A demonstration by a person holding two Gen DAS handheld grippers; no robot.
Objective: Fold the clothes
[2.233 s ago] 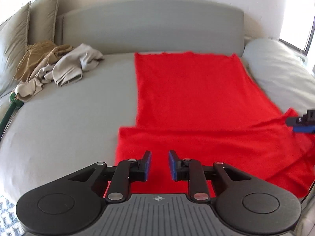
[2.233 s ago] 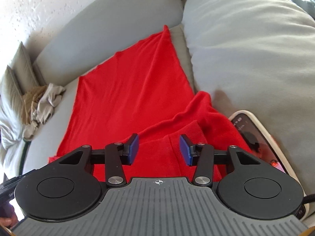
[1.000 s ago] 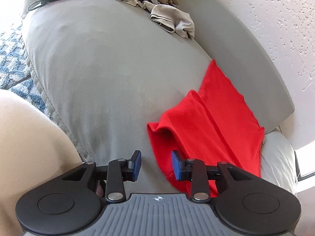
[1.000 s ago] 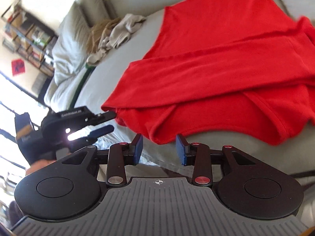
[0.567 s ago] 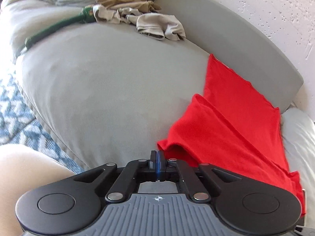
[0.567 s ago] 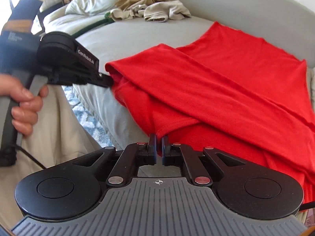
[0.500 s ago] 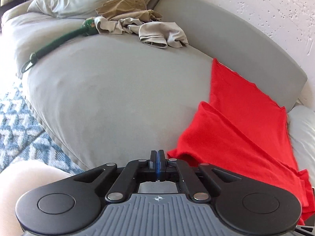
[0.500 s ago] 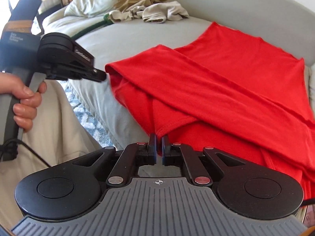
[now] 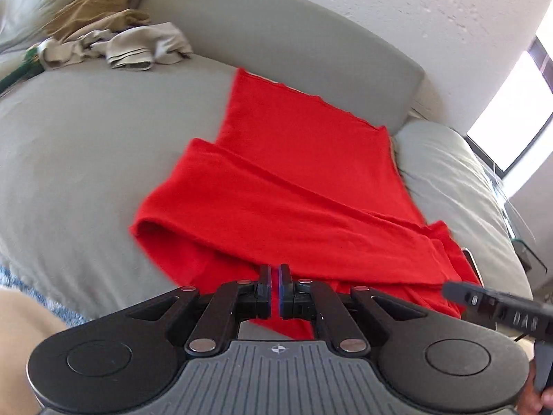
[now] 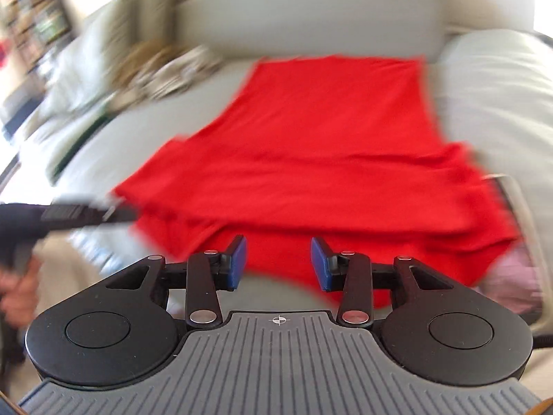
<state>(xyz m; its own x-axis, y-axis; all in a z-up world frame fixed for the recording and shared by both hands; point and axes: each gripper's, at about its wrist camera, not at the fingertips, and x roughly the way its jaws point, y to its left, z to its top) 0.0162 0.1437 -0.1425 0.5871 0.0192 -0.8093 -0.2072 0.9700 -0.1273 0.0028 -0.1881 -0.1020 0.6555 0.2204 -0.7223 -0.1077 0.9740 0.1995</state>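
Sofa seat [image 9: 86, 145] carries the red garment [image 9: 293, 173], partly doubled along its front edge; left gripper [image 9: 275, 288] is clamped on that hem, right gripper [image 10: 279, 264] gapes empty, so one-sided pull may skew or undo the fold.

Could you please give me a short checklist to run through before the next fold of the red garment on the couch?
1. Left gripper closed on the red garment near edge: ok, fingers shut with red cloth between them.
2. Right gripper gripping: not ok, fingers wide open with nothing between them, over the near hem.
3. Sleeve side folded in: ok, a folded band lies across the near part.
4. Far part flat on the couch seat: ok.
5. Beige clothes pile clear of the garment: ok, apart at far left.
6. Right-side edge of the garment: cannot tell, right wrist view is blurred.
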